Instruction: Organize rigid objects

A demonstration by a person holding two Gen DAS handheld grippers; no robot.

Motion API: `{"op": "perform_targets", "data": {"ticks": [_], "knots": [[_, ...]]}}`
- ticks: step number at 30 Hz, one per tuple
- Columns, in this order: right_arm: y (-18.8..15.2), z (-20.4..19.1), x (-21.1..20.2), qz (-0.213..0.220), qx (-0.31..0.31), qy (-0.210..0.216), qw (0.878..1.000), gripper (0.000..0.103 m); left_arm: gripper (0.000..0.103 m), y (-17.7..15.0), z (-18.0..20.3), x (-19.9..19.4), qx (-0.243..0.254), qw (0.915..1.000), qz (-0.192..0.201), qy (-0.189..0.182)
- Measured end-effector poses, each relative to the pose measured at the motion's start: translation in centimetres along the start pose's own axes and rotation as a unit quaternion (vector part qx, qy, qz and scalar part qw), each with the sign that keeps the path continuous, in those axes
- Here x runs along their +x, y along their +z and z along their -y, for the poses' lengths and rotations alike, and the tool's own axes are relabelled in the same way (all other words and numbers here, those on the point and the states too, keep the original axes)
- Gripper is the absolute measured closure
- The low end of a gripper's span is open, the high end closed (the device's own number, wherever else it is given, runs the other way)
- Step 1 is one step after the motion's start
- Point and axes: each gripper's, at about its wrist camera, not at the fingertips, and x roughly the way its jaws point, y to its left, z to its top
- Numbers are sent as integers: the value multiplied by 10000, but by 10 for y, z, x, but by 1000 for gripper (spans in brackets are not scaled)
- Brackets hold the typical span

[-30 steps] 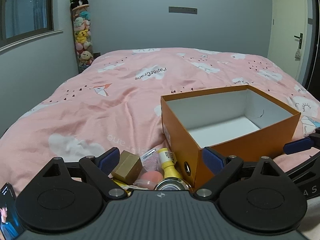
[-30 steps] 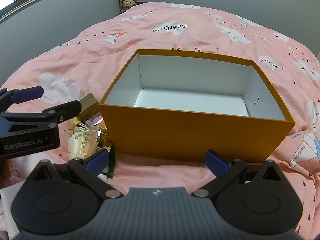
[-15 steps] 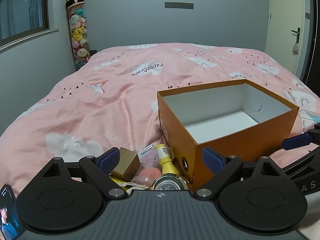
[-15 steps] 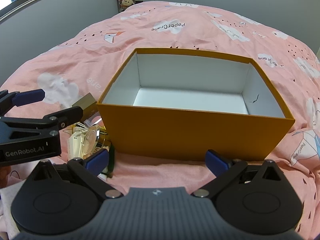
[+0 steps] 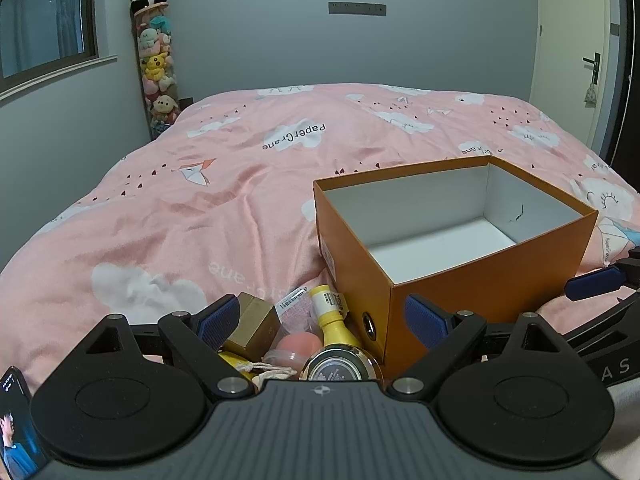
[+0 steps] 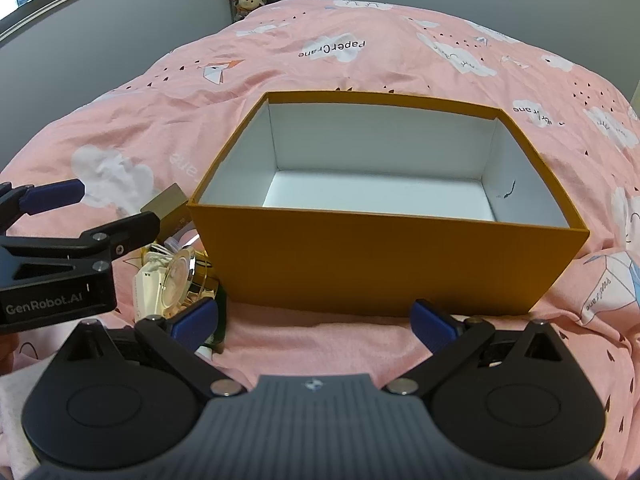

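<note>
An open orange box (image 5: 480, 292) with a white, empty inside stands on the pink bed; it also shows in the right wrist view (image 6: 384, 260). A pile of small objects lies at its left end: a gold box (image 5: 252, 324), a yellow bottle (image 5: 332, 320), a pink capsule ball (image 5: 298, 348), a round gold-rimmed tin (image 5: 340, 368). My left gripper (image 5: 322, 316) is open just above the pile and holds nothing. My right gripper (image 6: 316, 320) is open and empty in front of the box's near wall.
The pink quilt (image 5: 224, 200) covers the whole bed. A tall tube of plush toys (image 5: 156, 60) stands in the far left corner. A door (image 5: 576, 60) is at the right. A phone (image 5: 16, 428) shows at the lower left.
The left wrist view has tilted up and drawn back slightly, so the box and pile sit lower in frame. The right gripper has barely moved. Both stay open.
</note>
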Motion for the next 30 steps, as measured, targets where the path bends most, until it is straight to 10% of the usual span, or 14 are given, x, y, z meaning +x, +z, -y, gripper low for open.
{"op": "perform_targets", "data": {"ticks": [10,20,30], "knots": [[-1,0,1,-57,7,33,10000,2,0,1,0,0,58,9998,-130,-101],[11,-5,3,75,-434,417,9982,3,28,1,-25,5,256,9975,-599,-291],[29,-16,50,-842,-299,1443,9855,25,37,-19,-58,22,81,9876,-1486,-500]]}}
